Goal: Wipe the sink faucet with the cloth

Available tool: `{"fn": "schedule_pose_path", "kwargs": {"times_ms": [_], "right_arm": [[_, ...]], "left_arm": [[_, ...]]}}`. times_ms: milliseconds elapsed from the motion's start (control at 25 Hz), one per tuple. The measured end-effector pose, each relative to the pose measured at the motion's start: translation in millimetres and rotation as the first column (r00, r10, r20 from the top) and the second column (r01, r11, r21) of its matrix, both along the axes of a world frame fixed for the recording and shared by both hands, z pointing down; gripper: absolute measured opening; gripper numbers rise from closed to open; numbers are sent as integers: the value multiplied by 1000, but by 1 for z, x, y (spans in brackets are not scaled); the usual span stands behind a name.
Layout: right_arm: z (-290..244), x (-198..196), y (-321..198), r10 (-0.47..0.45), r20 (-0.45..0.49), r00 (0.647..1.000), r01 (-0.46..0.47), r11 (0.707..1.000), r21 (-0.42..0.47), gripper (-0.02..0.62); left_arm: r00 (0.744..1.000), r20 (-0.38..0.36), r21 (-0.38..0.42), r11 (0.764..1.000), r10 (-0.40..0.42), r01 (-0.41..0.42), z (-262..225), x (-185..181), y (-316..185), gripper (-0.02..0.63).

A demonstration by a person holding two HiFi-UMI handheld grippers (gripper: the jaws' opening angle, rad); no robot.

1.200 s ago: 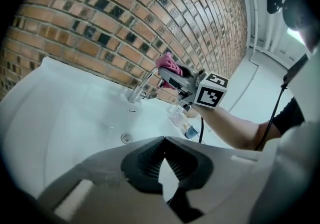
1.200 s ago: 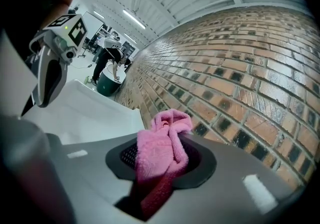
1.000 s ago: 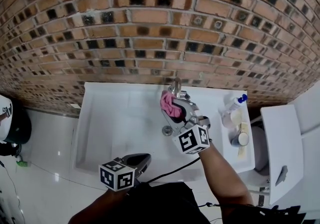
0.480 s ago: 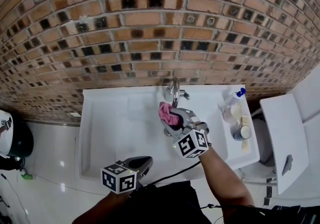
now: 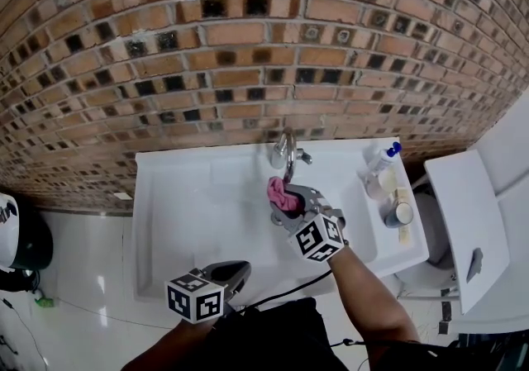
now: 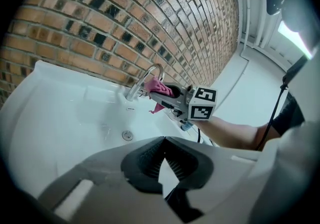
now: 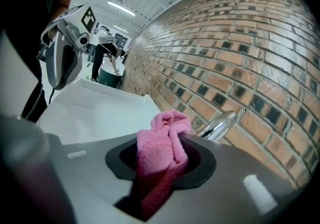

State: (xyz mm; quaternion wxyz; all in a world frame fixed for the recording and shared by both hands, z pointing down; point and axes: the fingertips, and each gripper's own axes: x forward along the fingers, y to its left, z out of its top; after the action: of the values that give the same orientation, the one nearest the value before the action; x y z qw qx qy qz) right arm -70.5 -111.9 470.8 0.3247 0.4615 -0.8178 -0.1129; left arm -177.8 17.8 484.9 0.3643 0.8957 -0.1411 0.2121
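A curved chrome faucet [image 5: 286, 151] rises at the back of the white sink [image 5: 194, 204]. My right gripper [image 5: 289, 198] is shut on a bunched pink cloth [image 5: 281, 193], held just under the spout's tip; I cannot tell whether they touch. In the right gripper view the cloth [image 7: 162, 148] sticks out of the jaws with the faucet [image 7: 218, 125] just beyond it on the right. My left gripper [image 5: 232, 272] hangs over the sink's front rim, shut on nothing. The left gripper view shows the faucet [image 6: 146, 79], the cloth [image 6: 157, 87] and the left gripper [image 6: 164, 141].
A brick wall [image 5: 248, 55] stands behind the sink. On the sink's right ledge are a blue-capped bottle [image 5: 382, 164] and a small can [image 5: 398, 213]. A white fixture [image 5: 463, 225] stands to the right, and a dark bin [image 5: 25, 241] sits on the floor at left.
The right gripper with the cloth has drawn slightly down from the faucet's arch toward the spout tip. The left gripper has stayed at the front rim.
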Motion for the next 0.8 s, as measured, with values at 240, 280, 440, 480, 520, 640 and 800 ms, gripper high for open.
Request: {"fn": "schedule_pose_path", "kwargs": {"times_ms": [240, 280, 440, 480, 520, 640, 800], "right_arm": [[27, 11, 23, 86, 22, 996, -83, 991, -108, 122], [29, 12, 29, 99, 28, 995, -95, 988, -124, 123], [26, 14, 51, 211, 185, 960, -172, 964, -205, 124], [23, 15, 58, 255, 269, 929, -192, 952, -239, 124], [19, 17, 65, 303, 367, 880, -207, 938, -278, 126], [6, 27, 87, 425, 609, 670, -226, 898, -377, 126], [-18, 38, 108, 431, 727, 534, -211, 901, -380, 129]], "left_arm": [[999, -37, 1, 1000, 11, -11, -4, -4, 2, 3], [999, -48, 1, 1000, 13, -13, -5, -3, 2, 3], [996, -88, 4, 1000, 22, -22, -9, 2, -1, 3], [995, -92, 2, 1000, 24, -24, -8, 3, -1, 3], [995, -95, -2, 1000, 25, -25, -7, 3, -2, 3], [995, -98, -19, 1000, 22, -24, 1, 2, 0, 3], [995, -97, -20, 1000, 10, -12, 7, 6, 0, 3]]}}
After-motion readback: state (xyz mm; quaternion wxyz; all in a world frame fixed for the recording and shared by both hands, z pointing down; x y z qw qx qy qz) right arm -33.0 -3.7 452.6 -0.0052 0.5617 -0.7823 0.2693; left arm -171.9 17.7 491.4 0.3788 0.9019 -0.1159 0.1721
